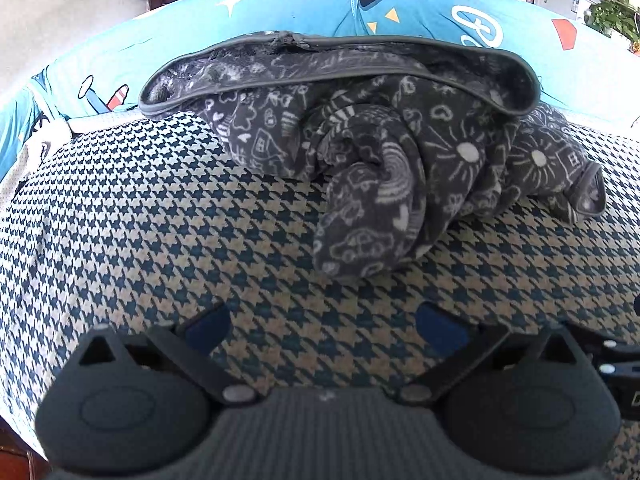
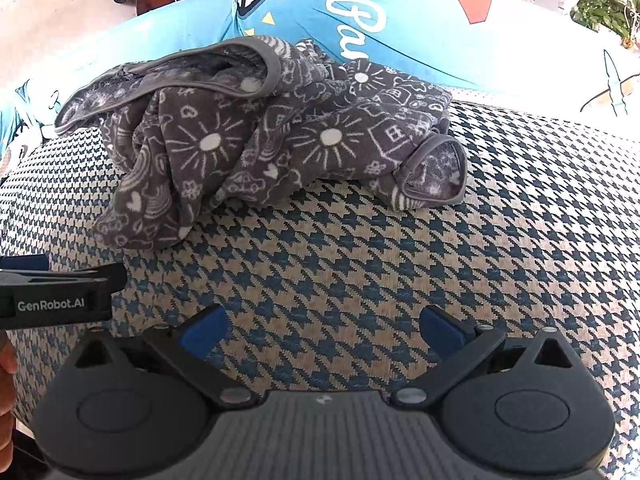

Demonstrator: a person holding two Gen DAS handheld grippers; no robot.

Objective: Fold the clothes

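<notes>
Both pairs of jaws stand spread wide with nothing between them: the left gripper (image 1: 322, 326) and the right gripper (image 2: 322, 332) hang over bare houndstooth cover (image 2: 360, 248) at the bottom of their frames, blue pads facing inward.

The task's thing, a grey fleece garment (image 1: 380, 152), lies crumpled in the upper middle of the left view and the upper left of the right view, resting on the houndstooth surface and backed by a blue cartoon-print sheet (image 1: 280, 12). It is well apart from both grippers.

The fleece looks plush, thick and limp, printed with white doodles of suns, hearts, houses and cars. It should be light, compress easily and not slip between the pads, though its bulk may bunch in a pinch. One part is twisted into a rope-like roll (image 1: 368, 216) that points toward the lower frame.

A smooth grey binding edges the openings: a long bound rim (image 1: 340, 46) runs across the top of the heap, and a small bound opening (image 2: 436, 168), probably a cuff, sits at the right. These firmer edges seem the best places to take hold, since they show where the garment's outline runs.
</notes>
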